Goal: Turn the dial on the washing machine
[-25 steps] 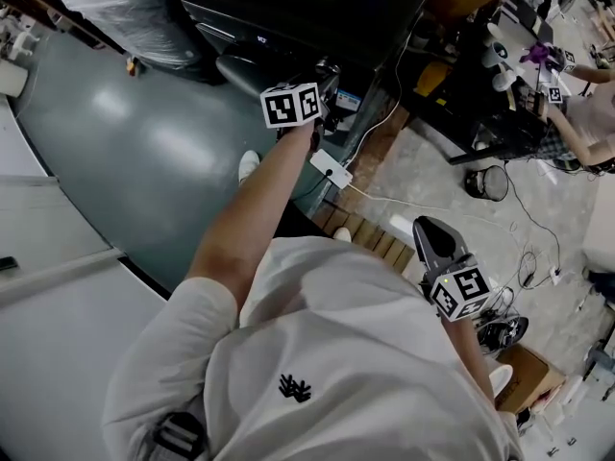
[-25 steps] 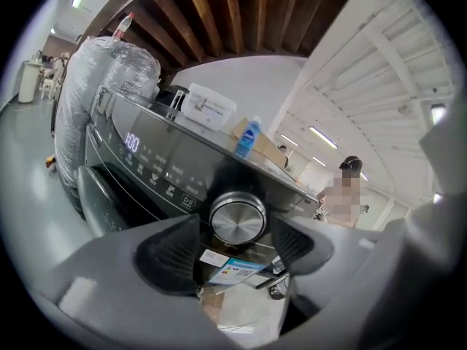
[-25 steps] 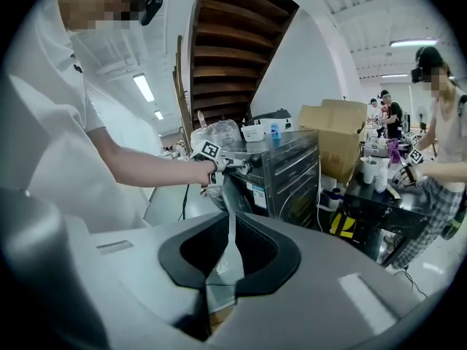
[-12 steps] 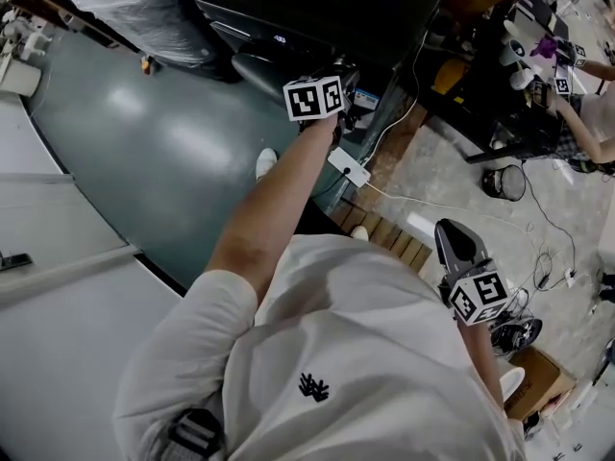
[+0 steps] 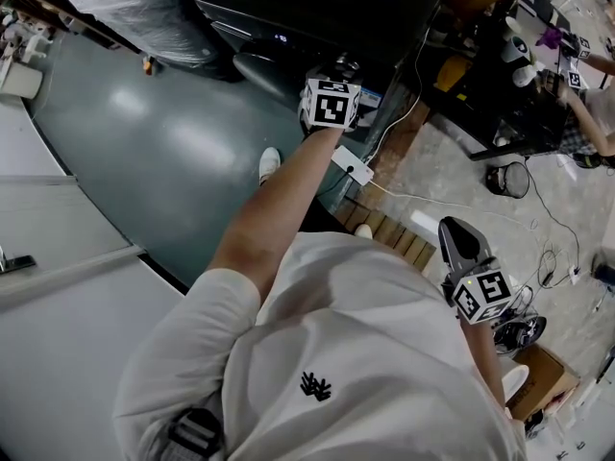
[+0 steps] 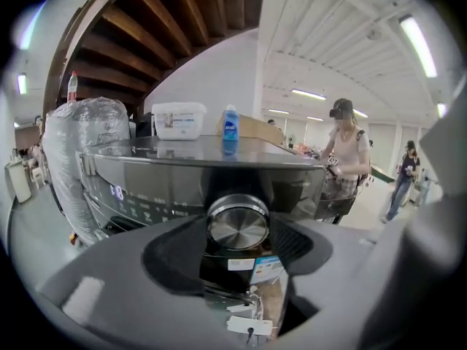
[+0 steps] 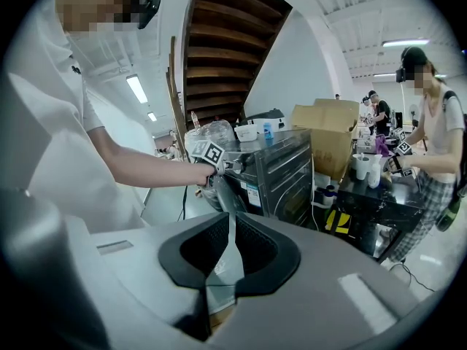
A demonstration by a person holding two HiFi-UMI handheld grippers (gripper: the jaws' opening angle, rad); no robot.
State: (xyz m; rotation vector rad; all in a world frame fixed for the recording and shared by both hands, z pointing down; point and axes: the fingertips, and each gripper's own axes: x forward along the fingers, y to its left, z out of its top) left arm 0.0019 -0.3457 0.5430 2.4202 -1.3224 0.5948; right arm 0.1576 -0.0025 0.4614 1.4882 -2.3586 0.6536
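Observation:
The dark washing machine (image 6: 146,177) fills the left gripper view, and its round metal dial (image 6: 238,223) sits right between my left gripper's black pads (image 6: 286,243). Both pads press on the dial's sides, so my left gripper (image 6: 239,233) is shut on it. From the head camera, the left gripper (image 5: 338,73) is stretched out to the machine's front (image 5: 259,60). My right gripper (image 5: 457,230) hangs low beside my body, far from the machine. Its jaws (image 7: 228,248) stand shut with nothing between them. From the right gripper view, the left gripper (image 7: 225,168) touches the machine's panel.
A blue bottle (image 6: 230,127) and a white tub (image 6: 179,120) stand on the machine's top. A plastic-wrapped bundle (image 5: 135,8) is at its left. A white power strip (image 5: 354,167) and cables lie on the floor. People work at a cluttered table (image 7: 379,188) to the right, by a cardboard box (image 7: 325,133).
My left gripper has rolled about its own axis on the dial, its marker cube turning and shifting slightly right. My right gripper has kept still.

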